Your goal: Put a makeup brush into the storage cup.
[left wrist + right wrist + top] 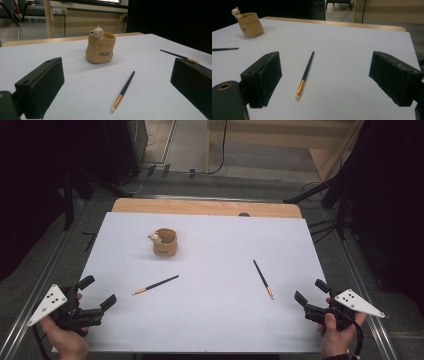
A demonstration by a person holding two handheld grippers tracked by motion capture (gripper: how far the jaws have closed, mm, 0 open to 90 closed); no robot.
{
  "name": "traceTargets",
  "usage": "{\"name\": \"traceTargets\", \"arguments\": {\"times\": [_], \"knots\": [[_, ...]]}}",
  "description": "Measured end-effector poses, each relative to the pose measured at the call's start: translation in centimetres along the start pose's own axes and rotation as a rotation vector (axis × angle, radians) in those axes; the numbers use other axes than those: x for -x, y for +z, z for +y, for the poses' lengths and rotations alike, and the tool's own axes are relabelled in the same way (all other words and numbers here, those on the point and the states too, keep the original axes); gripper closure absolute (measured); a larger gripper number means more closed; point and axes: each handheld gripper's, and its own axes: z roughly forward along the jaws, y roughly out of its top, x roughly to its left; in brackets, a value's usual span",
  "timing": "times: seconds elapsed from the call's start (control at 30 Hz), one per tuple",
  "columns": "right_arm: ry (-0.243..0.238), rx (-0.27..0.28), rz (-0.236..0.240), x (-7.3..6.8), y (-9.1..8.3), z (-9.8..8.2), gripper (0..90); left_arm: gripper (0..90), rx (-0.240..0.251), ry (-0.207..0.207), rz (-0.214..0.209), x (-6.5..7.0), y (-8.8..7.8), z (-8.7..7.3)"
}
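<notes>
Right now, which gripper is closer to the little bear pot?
Left. The left gripper sits below-left of the bear pot; the right gripper is far across the table.

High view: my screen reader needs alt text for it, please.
Two open grippers, left gripper and right gripper, rest at the near corners of a white table. Between them lie two brushes, with a tan bear pot beyond.

A white sheet (210, 320) is laid over a wooden table (200, 207). Cables (220, 150) are seen on the floor beyond.
</notes>
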Motion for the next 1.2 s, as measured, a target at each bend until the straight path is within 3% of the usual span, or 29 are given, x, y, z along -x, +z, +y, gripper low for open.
{"name": "traceTargets", "arguments": {"times": [0.47, 0.93, 1.2], "knots": [[-0.004, 0.014, 0.015, -0.7, 0.4, 1.2, 12.2, 0.0, -0.007, 0.003, -0.017, 0.3, 0.1, -0.2], [-0.047, -0.003, 0.055, -2.5, 2.8, 3.3, 13.4, 0.0, -0.002, -0.005, -0.016, 0.5, -0.2, -0.3], [-0.053, -0.021, 0.050, -2.9, 4.2, 4.5, 13.5, 0.0, 0.000, -0.012, -0.016, 0.4, -0.1, -0.4]]}}
